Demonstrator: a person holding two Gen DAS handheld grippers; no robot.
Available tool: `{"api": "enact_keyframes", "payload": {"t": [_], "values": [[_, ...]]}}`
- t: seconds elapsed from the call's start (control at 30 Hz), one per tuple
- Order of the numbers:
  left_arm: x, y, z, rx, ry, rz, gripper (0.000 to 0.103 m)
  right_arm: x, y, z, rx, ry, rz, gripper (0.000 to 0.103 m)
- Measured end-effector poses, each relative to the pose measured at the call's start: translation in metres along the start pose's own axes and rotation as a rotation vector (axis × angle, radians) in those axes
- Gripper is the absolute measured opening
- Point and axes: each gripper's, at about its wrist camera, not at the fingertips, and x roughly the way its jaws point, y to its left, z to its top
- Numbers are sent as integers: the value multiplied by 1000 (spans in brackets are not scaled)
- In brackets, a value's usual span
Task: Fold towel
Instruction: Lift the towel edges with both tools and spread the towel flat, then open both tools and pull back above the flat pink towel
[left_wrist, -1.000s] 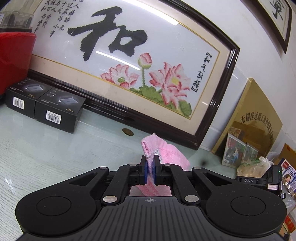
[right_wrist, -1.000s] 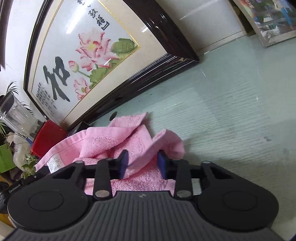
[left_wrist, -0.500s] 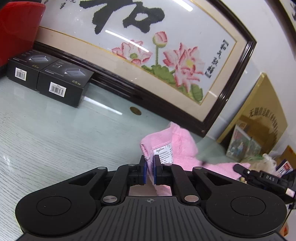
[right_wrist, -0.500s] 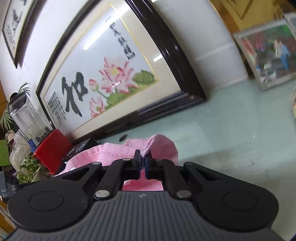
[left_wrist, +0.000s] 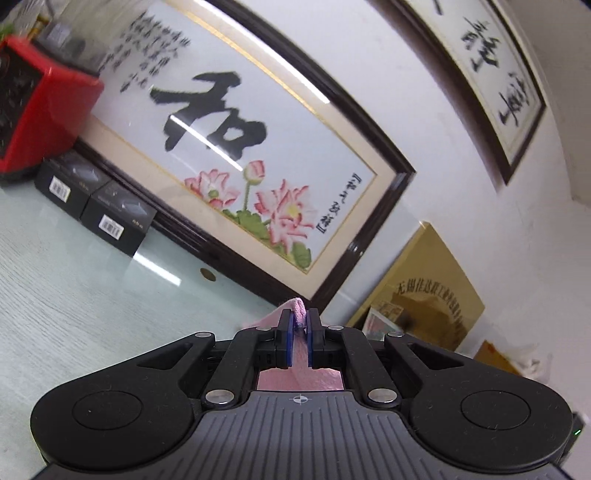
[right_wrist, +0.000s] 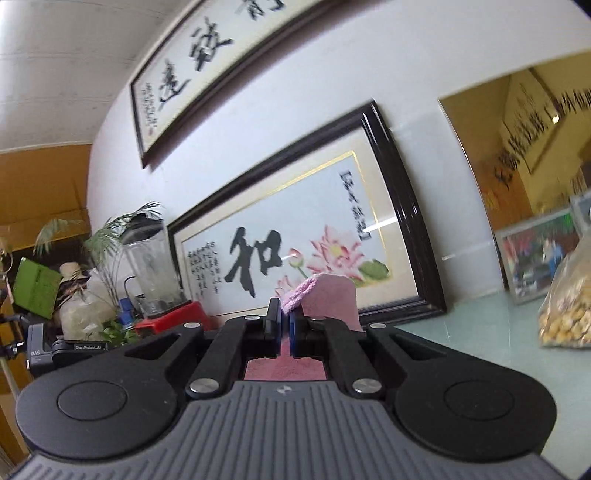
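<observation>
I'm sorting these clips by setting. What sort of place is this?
Probably a home, or a small family office, with a cluttered glass-topped table against a wall. Signs: a framed lotus embroidery leaning on the wall, a blender beside a potted plant, and a family photo.

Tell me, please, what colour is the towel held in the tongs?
Pink; the towel shows best in the right wrist view.

Towel (left_wrist: 300, 308) noted pink; gripper pads (left_wrist: 290, 338) blue, bodies black. Framed pic (left_wrist: 236, 155): black char., pink lotus w/ green leaves, dark frame. Boxes (left_wrist: 114, 221) black; table (left_wrist: 74, 295) pale green.
</observation>
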Motion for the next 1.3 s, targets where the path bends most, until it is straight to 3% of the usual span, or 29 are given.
{"api": "enact_keyframes", "payload": {"t": [0.1, 0.23, 0.47, 0.53, 0.6, 0.63, 0.77, 0.83, 0.9, 0.93, 1.07, 1.2, 1.3], "values": [[-15, -5, -28, 34, 50, 3, 6, -27, 13, -3, -27, 1, 3, 5], [-25, 4, -67, 45, 135, 24, 6, -50, 7, -40, -1, 121, -94, 6], [-31, 15, -95, 84, 216, 16, 10, -71, -17, -72, 95, 197, -143, 12], [-39, 16, -95, 109, 208, 16, 17, -74, -19, -64, 77, 185, -162, 19], [-58, 17, -91, 137, 140, 56, 23, -77, -21, -56, 58, 173, -180, 43], [-67, 17, -87, 151, 103, 77, 27, -78, -22, -52, 49, 167, -190, 49], [-81, 15, -67, 184, 15, 139, 45, -84, -26, -36, 12, 143, -227, 51], [-67, 7, -57, 224, 22, 155, 50, -87, -28, -28, -6, 131, -246, 60], [-40, 0, -50, 244, 83, 151, 51, -60, -35, -12, -16, 171, -249, 60], [-29, -2, -50, 249, 117, 142, 51, -48, -31, -27, -19, 203, -250, 60], [41, -14, -62, 270, 326, 125, 51, 34, -47, -15, -43, 351, -295, 64], [91, -25, -71, 304, 431, 174, 50, 111, -65, -8, -59, 482, -365, 65], [105, -28, -79, 354, 456, 195, 52, 124, -72, -7, -56, 482, -404, 65]]}}
